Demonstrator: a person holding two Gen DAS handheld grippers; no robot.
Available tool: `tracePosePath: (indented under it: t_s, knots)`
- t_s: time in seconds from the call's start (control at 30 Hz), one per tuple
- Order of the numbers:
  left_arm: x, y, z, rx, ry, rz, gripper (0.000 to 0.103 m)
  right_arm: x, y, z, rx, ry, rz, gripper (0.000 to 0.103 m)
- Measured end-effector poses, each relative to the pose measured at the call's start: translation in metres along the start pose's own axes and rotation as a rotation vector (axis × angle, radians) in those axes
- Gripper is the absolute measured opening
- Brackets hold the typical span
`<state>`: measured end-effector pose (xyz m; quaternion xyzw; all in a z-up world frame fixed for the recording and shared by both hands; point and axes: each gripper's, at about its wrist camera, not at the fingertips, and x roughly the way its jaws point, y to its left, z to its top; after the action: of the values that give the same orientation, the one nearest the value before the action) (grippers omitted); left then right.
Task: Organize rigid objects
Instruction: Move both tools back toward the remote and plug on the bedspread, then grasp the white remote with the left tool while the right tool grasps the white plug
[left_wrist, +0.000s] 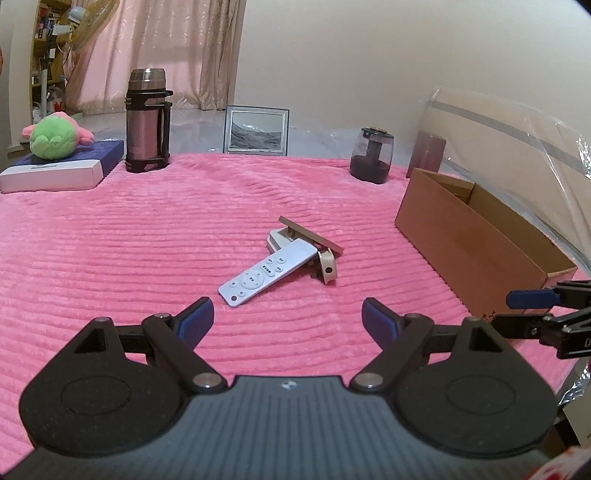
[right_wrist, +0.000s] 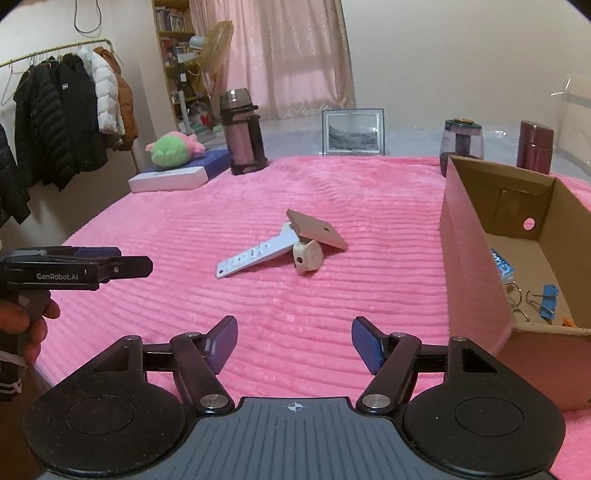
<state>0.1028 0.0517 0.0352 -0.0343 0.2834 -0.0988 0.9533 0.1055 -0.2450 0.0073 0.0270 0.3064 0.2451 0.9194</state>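
A white remote control (left_wrist: 266, 275) (right_wrist: 254, 256) lies mid-blanket, its far end propped on a cream-coloured gadget (left_wrist: 327, 266) (right_wrist: 307, 256). A flat tan square plate (left_wrist: 311, 235) (right_wrist: 317, 229) leans tilted on top of both. An open cardboard box (left_wrist: 480, 240) (right_wrist: 476, 266) stands to the right and holds blue binder clips (right_wrist: 546, 299). My left gripper (left_wrist: 287, 325) is open and empty, short of the remote. My right gripper (right_wrist: 294, 343) is open and empty, a good way short of the pile. Each gripper shows in the other's view, the right (left_wrist: 535, 299) and the left (right_wrist: 103, 264).
The pink ribbed blanket (left_wrist: 147, 240) covers the bed. Along the far edge stand a steel thermos (left_wrist: 147, 122), a picture frame (left_wrist: 256, 131), a dark glass jar (left_wrist: 371, 155) and a maroon canister (right_wrist: 535, 147). A plush toy (left_wrist: 55, 136) lies on a flat box at far left. Coats (right_wrist: 70, 122) hang at left.
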Motion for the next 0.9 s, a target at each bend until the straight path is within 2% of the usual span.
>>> tracePosePath:
  t_s: [0.4,0.67,0.9]
  knots:
    - [0.035,0.015,-0.005,0.065,0.054,-0.028,0.087,0.036,0.005,0.004,-0.027,0.029,0.009,0.066]
    - [0.068,0.031,0.008,0.163,0.062,-0.094,0.087,0.067,0.0,0.012,-0.042,0.045,0.011,0.066]
    - [0.107,0.048,0.025,0.272,0.105,-0.173,0.087,0.104,-0.01,0.021,-0.052,0.058,0.032,0.066]
